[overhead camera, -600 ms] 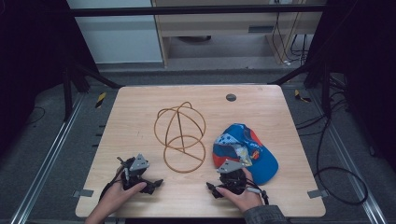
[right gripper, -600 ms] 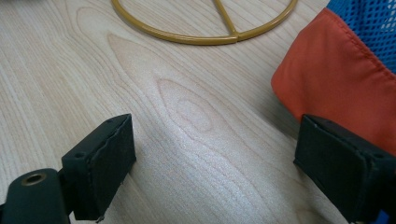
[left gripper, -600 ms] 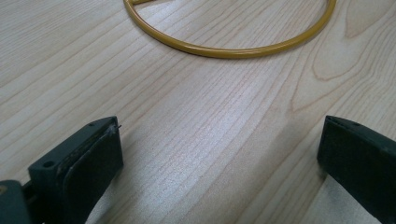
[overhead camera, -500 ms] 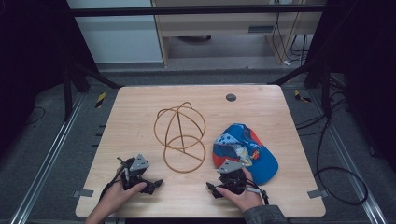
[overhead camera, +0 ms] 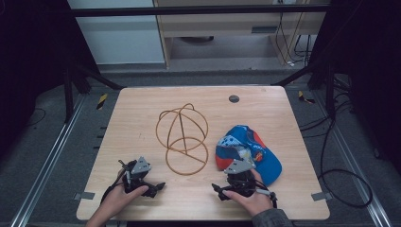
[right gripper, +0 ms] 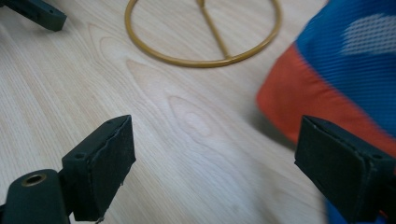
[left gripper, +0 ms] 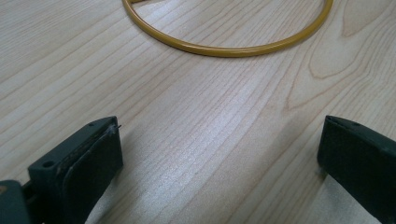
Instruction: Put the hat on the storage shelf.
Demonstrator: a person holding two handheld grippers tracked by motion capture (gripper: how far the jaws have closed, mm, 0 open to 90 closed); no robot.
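I have both grippers low at the near edge of the table, each with its jaws spread wide over bare wood: left gripper, right gripper. The wire stand sits mid-table between them; the cap lies just beside my right gripper.

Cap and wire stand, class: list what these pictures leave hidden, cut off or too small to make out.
- Cap: in the high view its near edge sits behind the right claw and hand; its printed patches are too small to read.
- Cap: the right gripper view's edge cuts it off, and it is blurred.
- Wire stand: the left gripper view's top edge cuts off all but its base ring.
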